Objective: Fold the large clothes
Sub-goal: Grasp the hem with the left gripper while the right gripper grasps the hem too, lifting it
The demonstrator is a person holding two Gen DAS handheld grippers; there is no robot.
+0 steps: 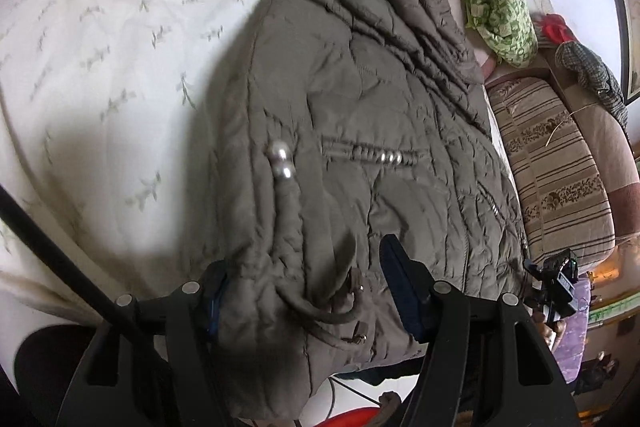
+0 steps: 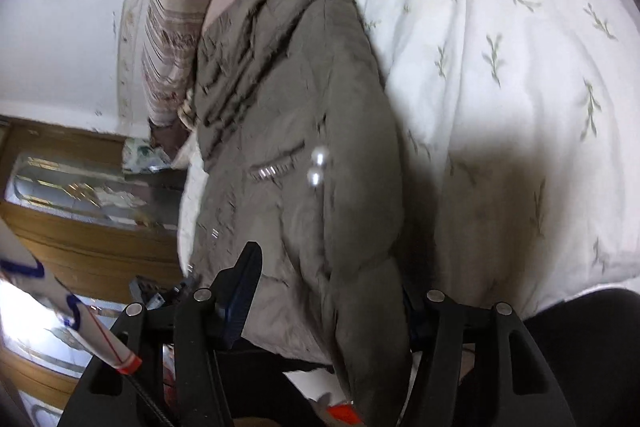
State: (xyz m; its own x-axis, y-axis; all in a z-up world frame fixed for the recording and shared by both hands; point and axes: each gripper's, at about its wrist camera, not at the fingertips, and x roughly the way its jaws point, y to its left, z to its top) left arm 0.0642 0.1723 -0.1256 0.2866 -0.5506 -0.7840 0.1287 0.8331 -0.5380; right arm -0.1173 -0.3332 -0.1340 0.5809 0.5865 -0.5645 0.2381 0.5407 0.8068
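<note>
An olive-grey padded jacket [image 1: 360, 131] lies folded on a white bed quilt [image 1: 104, 59]. It has two silver snaps and a small metal-trimmed pocket. My left gripper [image 1: 308, 291] straddles its near hem, where a drawcord loops out, with the jaws wide apart and thick fabric between them. In the right wrist view the same jacket [image 2: 296, 115] runs away from me over the quilt [image 2: 500, 47]. My right gripper [image 2: 324, 291] also has its jaws spread around the jacket's near edge; the right finger is hidden by fabric.
Striped cushions [image 1: 556, 163] and a green patterned cloth [image 1: 500, 7] lie along the bed's far side by the wall. A wooden cabinet with glass [image 2: 80, 211] stands left of the bed. The bed edge is just below both grippers.
</note>
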